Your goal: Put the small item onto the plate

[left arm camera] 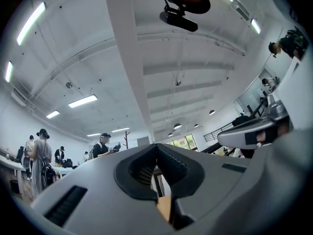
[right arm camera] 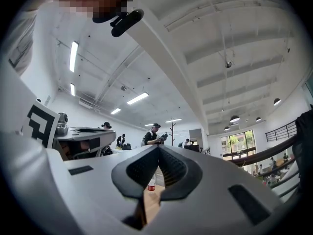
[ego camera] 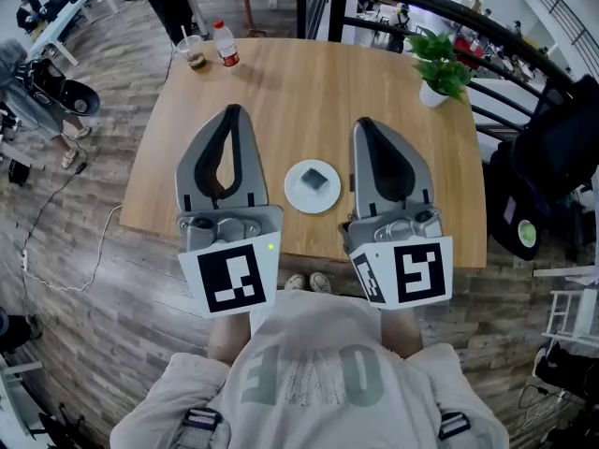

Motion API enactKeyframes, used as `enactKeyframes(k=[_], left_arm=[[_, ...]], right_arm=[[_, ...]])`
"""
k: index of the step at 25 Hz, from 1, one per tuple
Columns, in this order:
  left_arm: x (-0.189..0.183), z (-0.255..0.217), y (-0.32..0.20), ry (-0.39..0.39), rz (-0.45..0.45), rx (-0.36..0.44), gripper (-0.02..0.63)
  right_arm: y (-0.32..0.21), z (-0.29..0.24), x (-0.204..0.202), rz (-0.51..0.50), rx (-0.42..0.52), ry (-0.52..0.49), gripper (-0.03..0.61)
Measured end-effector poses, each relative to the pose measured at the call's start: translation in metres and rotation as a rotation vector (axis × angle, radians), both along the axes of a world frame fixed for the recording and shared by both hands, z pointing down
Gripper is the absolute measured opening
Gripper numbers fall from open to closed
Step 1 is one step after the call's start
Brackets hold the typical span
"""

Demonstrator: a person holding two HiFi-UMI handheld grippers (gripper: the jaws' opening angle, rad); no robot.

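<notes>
A white plate (ego camera: 298,195) lies near the front edge of the wooden table (ego camera: 281,92), and a small grey-blue item (ego camera: 315,181) rests on it. My left gripper (ego camera: 233,110) is held above the table just left of the plate, jaws shut with nothing in them. My right gripper (ego camera: 361,123) hangs just right of the plate, also shut and empty. Both point away from me, tilted upward. The left gripper view shows the left gripper (left arm camera: 156,148) closed against the ceiling. In the right gripper view, the right gripper (right arm camera: 158,150) has its tips together.
At the table's far left corner stand a red-labelled bottle (ego camera: 226,45) and a plastic cup (ego camera: 194,52). The bottle (right arm camera: 151,185) also shows in the right gripper view. A potted plant (ego camera: 438,71) stands at the far right. A dark railing (ego camera: 440,7) runs behind the table.
</notes>
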State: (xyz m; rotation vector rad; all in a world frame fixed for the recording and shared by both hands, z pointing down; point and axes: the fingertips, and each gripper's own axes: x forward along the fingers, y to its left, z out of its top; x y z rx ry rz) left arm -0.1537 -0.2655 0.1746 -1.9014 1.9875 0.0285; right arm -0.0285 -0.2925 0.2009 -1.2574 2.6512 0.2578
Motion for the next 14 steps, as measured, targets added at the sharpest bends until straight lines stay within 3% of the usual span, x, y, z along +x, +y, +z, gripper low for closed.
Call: enactKeyframes(k=[14], left_arm=[[-0.0020,0.0014,-0.0049,0.070,0.030,0.007,0.009]], right_arm=[[-0.0066,0.0057,0.0101,0.011,-0.014,0.003,0.018]])
